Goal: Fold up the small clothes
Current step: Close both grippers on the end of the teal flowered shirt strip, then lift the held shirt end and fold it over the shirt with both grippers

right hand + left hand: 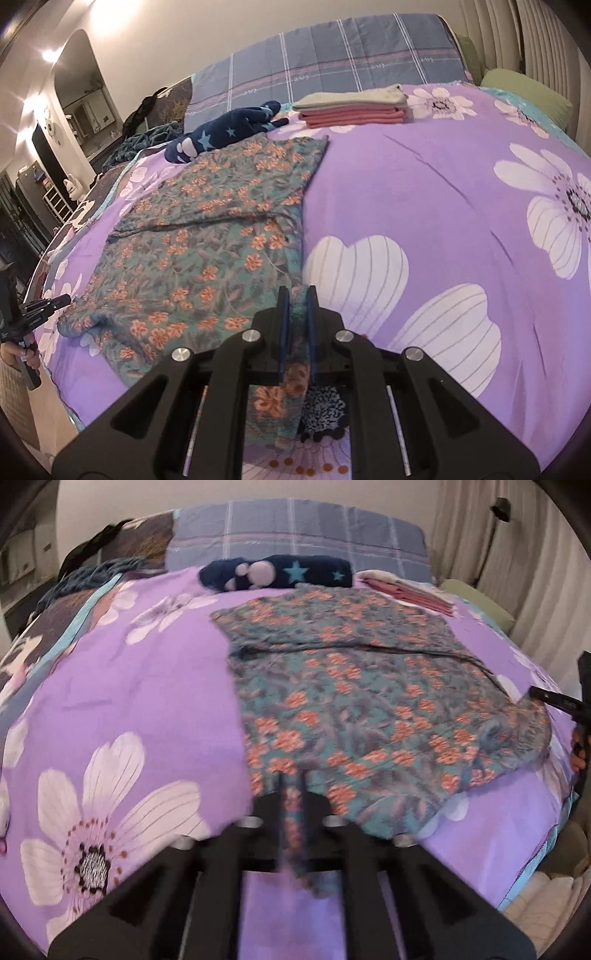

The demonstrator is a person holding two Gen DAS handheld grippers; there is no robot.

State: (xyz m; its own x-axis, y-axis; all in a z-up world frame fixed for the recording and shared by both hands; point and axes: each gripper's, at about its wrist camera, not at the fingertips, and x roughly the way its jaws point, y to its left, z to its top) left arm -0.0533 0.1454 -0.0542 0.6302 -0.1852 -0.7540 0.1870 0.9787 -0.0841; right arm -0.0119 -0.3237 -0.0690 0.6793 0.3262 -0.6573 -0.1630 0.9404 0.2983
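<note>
A teal garment with orange flowers [369,701] lies spread on the purple flowered bedspread [147,701]. My left gripper [293,775] is shut on its near left corner. My right gripper [298,291] is shut on its near right corner, with cloth hanging between the fingers. The garment [207,236] shows spread to the left in the right wrist view. The right gripper also shows at the right edge of the left wrist view [554,699]. The left gripper shows at the left edge of the right wrist view [48,306].
A dark blue star-patterned item [225,133] lies at the garment's far end. A stack of folded pink and grey clothes [354,105] sits further back. A plaid blue cover [332,62] and a green pillow [524,92] lie at the bed's head.
</note>
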